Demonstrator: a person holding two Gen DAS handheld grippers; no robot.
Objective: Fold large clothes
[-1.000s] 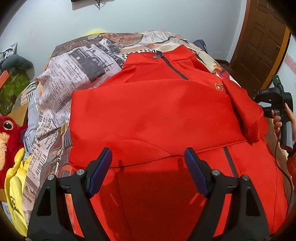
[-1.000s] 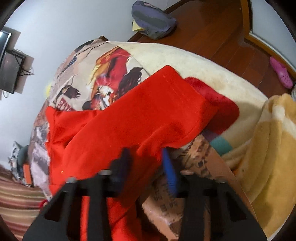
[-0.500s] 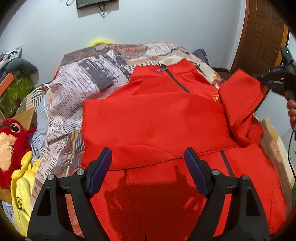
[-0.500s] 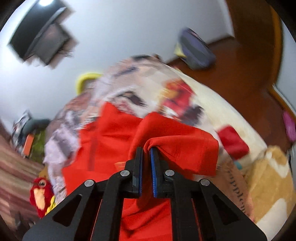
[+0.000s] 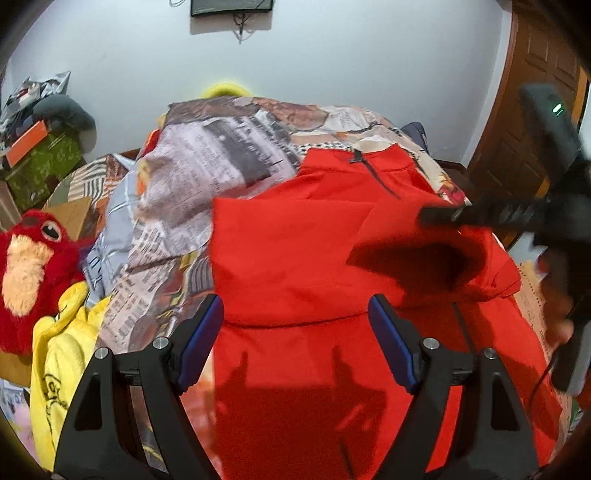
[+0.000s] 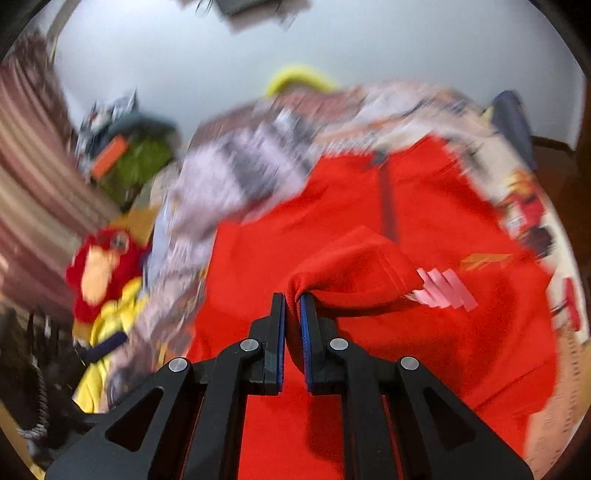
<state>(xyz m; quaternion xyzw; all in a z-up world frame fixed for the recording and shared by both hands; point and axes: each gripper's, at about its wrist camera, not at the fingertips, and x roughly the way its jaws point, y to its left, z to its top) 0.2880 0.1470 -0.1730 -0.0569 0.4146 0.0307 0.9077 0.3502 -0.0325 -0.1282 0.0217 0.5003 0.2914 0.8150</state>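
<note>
1. The red jacket (image 5: 295,258) lies spread on the bed, on top of the newspaper-print cover (image 5: 207,173), with its collar and dark zipper (image 5: 373,173) toward the far wall.
2. My right gripper (image 6: 291,302) is clamped on a fold of the jacket's sleeve (image 6: 354,273); the red cloth is pinched between the blue pads and lifted above the jacket body.
3. In the left wrist view I see this gripper as a dark, blurred shape over the right side of the jacket, with a hand (image 5: 557,295) behind it.
4. My left gripper (image 5: 295,314) hangs above the lower part of the jacket, its jaws wide apart and with nothing between them.
5. To the left of the bed I see a red plush toy (image 5: 29,266) and a yellow cloth (image 5: 62,343) just beside it.
6. A dark screen (image 5: 231,6) is mounted on the white wall, and a brown wooden door (image 5: 532,85) stands at the right.
</note>
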